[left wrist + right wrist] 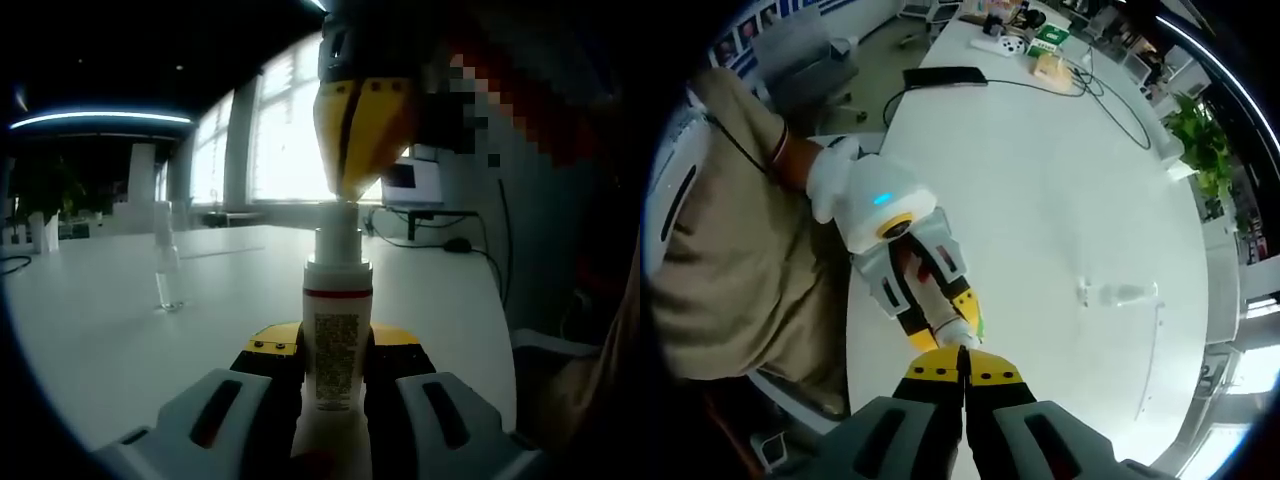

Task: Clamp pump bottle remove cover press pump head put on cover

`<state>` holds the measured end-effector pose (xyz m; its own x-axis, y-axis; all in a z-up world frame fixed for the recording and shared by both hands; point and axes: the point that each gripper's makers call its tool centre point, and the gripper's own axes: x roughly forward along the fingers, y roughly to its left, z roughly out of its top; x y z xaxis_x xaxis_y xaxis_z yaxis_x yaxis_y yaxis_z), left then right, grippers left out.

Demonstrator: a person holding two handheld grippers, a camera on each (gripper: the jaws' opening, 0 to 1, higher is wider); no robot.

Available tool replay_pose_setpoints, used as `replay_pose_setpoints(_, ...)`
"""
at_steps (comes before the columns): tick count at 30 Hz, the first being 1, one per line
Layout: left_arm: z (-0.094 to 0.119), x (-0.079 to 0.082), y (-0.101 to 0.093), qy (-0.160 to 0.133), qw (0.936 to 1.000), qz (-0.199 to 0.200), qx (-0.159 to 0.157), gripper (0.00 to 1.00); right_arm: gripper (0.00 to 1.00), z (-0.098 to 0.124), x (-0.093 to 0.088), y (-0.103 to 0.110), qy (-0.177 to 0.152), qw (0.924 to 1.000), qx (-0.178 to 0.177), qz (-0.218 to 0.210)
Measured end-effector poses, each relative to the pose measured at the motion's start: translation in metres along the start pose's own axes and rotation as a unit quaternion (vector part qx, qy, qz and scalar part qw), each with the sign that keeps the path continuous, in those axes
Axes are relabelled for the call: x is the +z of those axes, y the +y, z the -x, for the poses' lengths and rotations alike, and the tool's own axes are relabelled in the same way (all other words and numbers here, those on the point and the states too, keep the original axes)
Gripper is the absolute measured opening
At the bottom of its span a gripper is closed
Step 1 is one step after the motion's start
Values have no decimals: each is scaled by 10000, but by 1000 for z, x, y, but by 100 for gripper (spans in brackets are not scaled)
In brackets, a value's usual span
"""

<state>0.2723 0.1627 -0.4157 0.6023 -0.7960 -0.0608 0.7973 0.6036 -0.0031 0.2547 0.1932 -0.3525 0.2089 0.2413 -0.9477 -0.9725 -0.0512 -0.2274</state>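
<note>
In my left gripper view the windows (265, 130) blow out white, backlighting everything and leaving the ceiling dark but for one glowing light strip (100, 118). My right gripper view is evenly bright, the white table (1060, 200) glaring. Fisheye bending warps both edges.

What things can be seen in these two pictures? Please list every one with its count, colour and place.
pump bottle: one, white with a red band, upright between the left gripper's jaws
clear cover: one, transparent, standing on the table to the left
table: one, white, under everything
monitor: one, dark, far side by the window
plant: one, green, beyond the table edge
cables: several, black, far end of the table
left gripper: one, grey and yellow, shut on the bottle
right gripper: one, yellow-tipped, shut, tips on the pump head
person: one, beige top, white glove
</note>
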Motion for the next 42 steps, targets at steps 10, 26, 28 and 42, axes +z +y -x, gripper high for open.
replay_pose_setpoints(10,0,0,0,-5,10000,-5,-2,14,0,0,0,0,52,9999,-39,97)
replay_pose_setpoints(26,0,0,1,-7,10000,-17,4,14,0,0,0,1,79,9999,-23,134)
replay_pose_setpoints(28,0,0,0,-6,10000,-17,5,14,0,-1,0,0,85,9999,-15,100)
replay_pose_setpoints(42,0,0,-1,-7,10000,-21,6,14,0,-6,-3,5,122,9999,44,-21)
